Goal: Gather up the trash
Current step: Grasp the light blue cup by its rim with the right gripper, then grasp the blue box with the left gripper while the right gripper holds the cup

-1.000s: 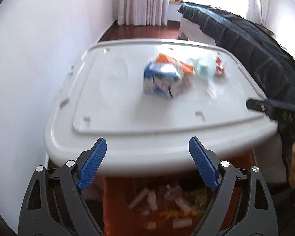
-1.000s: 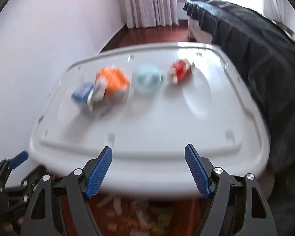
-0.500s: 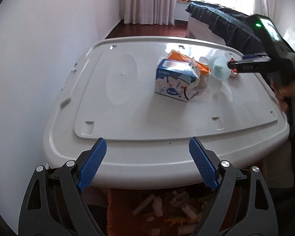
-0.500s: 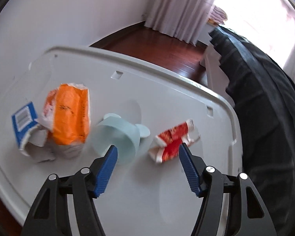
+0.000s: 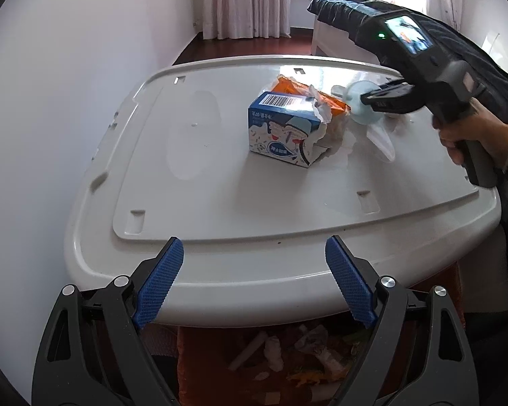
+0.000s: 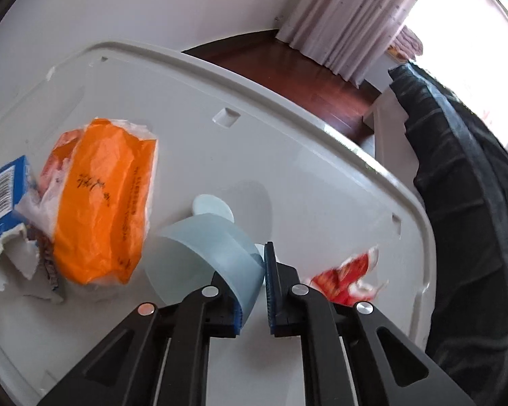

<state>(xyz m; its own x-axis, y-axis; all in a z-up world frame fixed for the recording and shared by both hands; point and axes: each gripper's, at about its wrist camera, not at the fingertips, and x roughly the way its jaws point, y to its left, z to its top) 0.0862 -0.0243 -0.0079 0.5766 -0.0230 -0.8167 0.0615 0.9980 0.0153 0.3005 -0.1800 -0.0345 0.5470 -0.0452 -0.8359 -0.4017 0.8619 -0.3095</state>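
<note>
My right gripper (image 6: 254, 291) is shut on the rim of a pale blue plastic cup (image 6: 206, 257) lying on its side on the white lid (image 6: 321, 186); one finger is inside the cup. The cup (image 5: 362, 101) and right gripper (image 5: 372, 98) also show in the left wrist view. An orange wrapper (image 6: 101, 203), a torn blue carton (image 5: 284, 128) and a red wrapper (image 6: 342, 280) lie around the cup. My left gripper (image 5: 254, 284) is open and empty at the lid's near edge.
Below the lid's near edge an open bin (image 5: 288, 355) holds several bits of trash. A white wall (image 5: 50, 101) stands on the left. A dark-covered bed (image 6: 474, 203) lies on the right. Curtains (image 5: 247, 0) hang at the back.
My right gripper moved forward over the lid and closed on the blue cup's rim. My left gripper stayed open near the lid's front edge, a little higher.
</note>
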